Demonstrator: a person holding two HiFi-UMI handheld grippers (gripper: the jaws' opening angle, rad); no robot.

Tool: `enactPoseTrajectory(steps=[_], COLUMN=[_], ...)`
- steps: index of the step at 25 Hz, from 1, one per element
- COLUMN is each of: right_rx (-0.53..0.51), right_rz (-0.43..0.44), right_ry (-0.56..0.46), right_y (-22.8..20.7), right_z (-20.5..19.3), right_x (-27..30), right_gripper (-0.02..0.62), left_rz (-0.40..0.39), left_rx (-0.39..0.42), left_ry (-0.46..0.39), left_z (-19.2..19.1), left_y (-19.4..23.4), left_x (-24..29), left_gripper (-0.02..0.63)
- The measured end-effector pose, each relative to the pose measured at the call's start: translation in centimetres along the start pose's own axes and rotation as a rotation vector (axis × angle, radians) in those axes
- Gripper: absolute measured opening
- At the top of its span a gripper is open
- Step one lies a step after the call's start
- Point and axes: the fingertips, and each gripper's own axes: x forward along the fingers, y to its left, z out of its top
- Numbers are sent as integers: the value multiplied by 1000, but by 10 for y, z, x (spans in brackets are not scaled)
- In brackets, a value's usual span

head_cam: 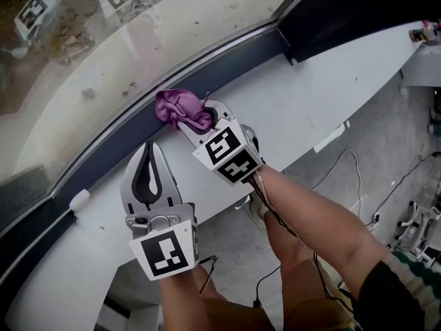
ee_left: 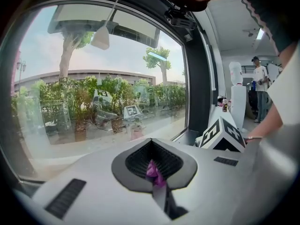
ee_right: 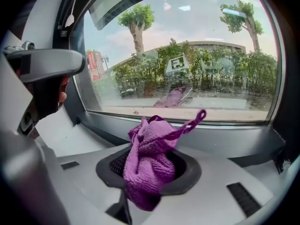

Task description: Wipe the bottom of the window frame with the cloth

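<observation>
Down at the glass, the right tongs (head_cam: 204, 121) clamp a bunched purple cloth (head_cam: 180, 109), its bulk just ahead of their tips on the dark window frame (head_cam: 117, 143), seemingly placed to wipe. Just beside them, the left tongs (head_cam: 147, 149) idle over the white sill (head_cam: 303, 102), closed (apparently pinching a purple scrap (ee_left: 154, 171)).

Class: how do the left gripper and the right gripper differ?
The right gripper clamps the bunched purple cloth; the left gripper pinches only a tiny purple scrap. The right reaches the dark window frame; the left sits back over the white sill. Both carry marker cubes.
</observation>
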Motion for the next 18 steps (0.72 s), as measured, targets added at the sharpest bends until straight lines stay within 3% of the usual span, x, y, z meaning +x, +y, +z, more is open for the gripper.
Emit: enactPoseTrajectory(steps=[18], right_rx=[27], right_rz=[-34], right_ry=[18], right_y=[-35], right_z=[-6], right_x=[-14], right_gripper=[146], left_rz=[-88], left_rx=[10], left_ry=[5], left_z=[11], left_y=[-40], left_x=[47], left_gripper=[3])
